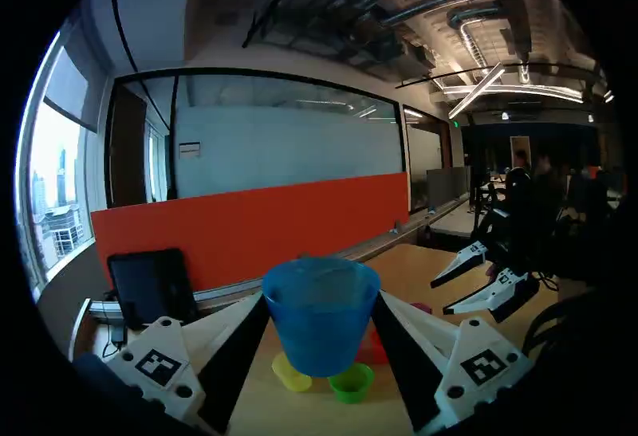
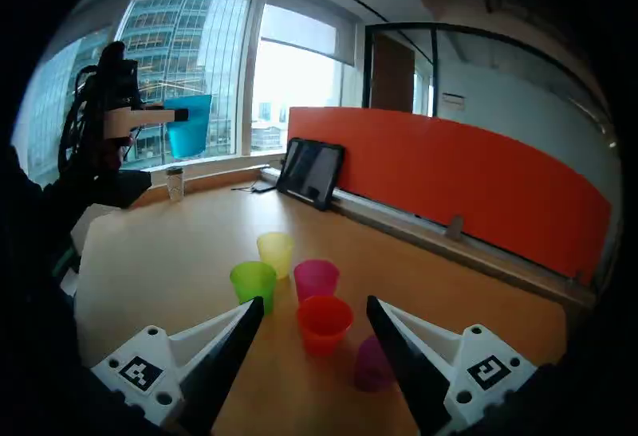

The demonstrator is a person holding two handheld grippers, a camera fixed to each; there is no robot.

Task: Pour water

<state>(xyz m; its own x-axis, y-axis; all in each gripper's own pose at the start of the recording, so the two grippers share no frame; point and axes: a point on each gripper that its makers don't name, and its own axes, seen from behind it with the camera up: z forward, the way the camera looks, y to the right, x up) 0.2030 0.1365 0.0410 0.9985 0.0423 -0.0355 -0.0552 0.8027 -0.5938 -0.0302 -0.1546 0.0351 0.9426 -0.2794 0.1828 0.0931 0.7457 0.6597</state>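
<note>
My left gripper is shut on a translucent blue cup, held upright high above the wooden table. Under it stand a yellow cup, a green cup and a partly hidden red cup. In the right gripper view the blue cup hangs at the upper left in the left gripper. My right gripper is open, low over the table. Ahead of its fingers are the yellow, green, pink, red and purple cups. I cannot tell whether the blue cup holds water.
A dark tablet leans against the orange partition at the back of the table. A small jar stands near the window. The right gripper shows farther right. People sit at distant desks.
</note>
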